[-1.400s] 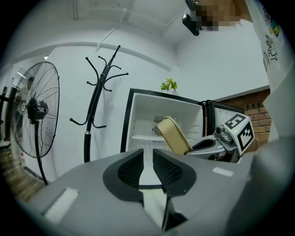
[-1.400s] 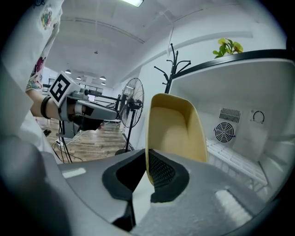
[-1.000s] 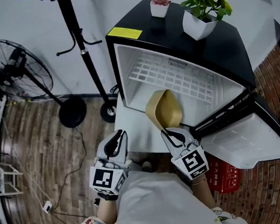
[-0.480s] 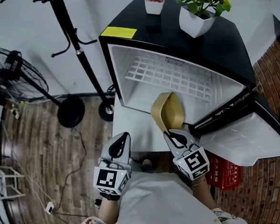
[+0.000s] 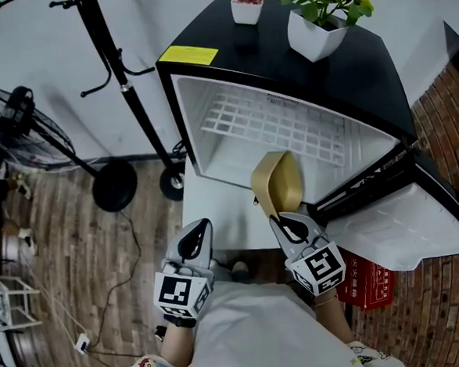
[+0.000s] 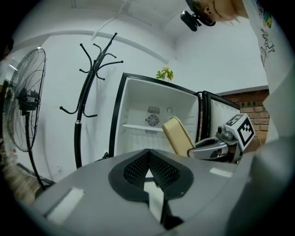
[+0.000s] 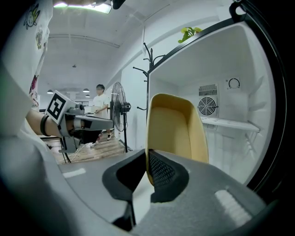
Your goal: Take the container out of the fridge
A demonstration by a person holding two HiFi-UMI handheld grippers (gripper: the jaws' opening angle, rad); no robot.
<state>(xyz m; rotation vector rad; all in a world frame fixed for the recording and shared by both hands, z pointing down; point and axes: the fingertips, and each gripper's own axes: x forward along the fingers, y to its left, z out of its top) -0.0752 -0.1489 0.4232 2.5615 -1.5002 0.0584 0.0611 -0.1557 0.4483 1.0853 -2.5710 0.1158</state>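
Observation:
A tan open container (image 5: 276,183) (image 7: 174,133) (image 6: 177,136) hangs tilted on its edge in front of the open fridge (image 5: 288,127). My right gripper (image 5: 285,218) (image 7: 146,177) is shut on its near rim, and the container stands up from the jaws. My left gripper (image 5: 195,236) (image 6: 148,168) is shut with nothing in it, to the left of the right one and level with it, below the fridge's front edge. The fridge's inside shows a white wire shelf (image 5: 272,125) with nothing on it.
The fridge door (image 5: 405,221) hangs open at the right. Two potted plants (image 5: 323,11) stand on the fridge top. A black coat stand (image 5: 118,108) and a floor fan (image 5: 22,127) are at the left. A red crate (image 5: 370,286) sits on the floor at right. Far off, a person (image 7: 99,103) stands.
My left gripper's jaws have closed. The container in my right gripper has shifted slightly right and a little further from the fridge shelf; the view has drifted left.

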